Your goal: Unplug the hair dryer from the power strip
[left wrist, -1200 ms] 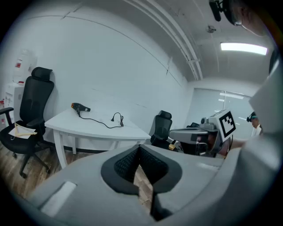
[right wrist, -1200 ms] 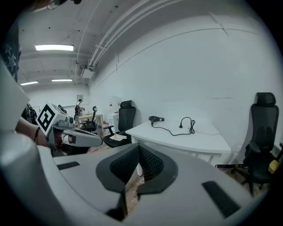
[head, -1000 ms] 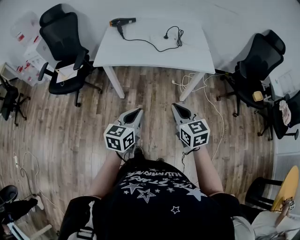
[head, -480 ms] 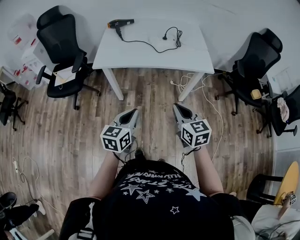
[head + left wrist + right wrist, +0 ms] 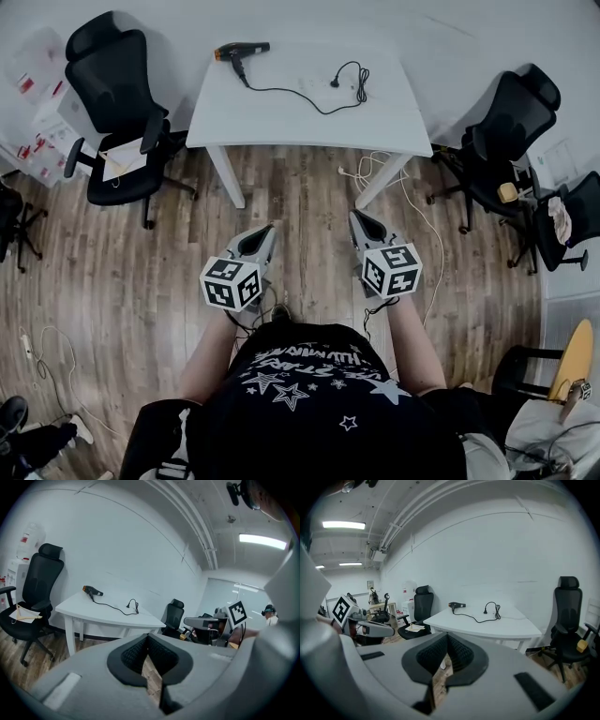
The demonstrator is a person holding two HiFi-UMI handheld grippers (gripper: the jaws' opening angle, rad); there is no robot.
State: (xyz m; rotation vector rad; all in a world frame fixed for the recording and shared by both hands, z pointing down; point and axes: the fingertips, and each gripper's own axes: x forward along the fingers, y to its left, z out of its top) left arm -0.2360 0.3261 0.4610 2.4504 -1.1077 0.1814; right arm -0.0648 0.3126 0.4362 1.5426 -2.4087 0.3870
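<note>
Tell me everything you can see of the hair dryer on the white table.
The hair dryer is small, black and plastic-looking, with an orange tip at one end. It lies on its side near the far left corner of the white table, and nothing else touches it. Its black cord trails across the tabletop to a few loose loops and ends in a plug. Whether the plug sits in a socket is too small to tell.

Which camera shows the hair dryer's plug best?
The head view: it looks down on the plug, lying free on the table beside its coiled cord. Both gripper views show it as a small, distant shape.
</note>
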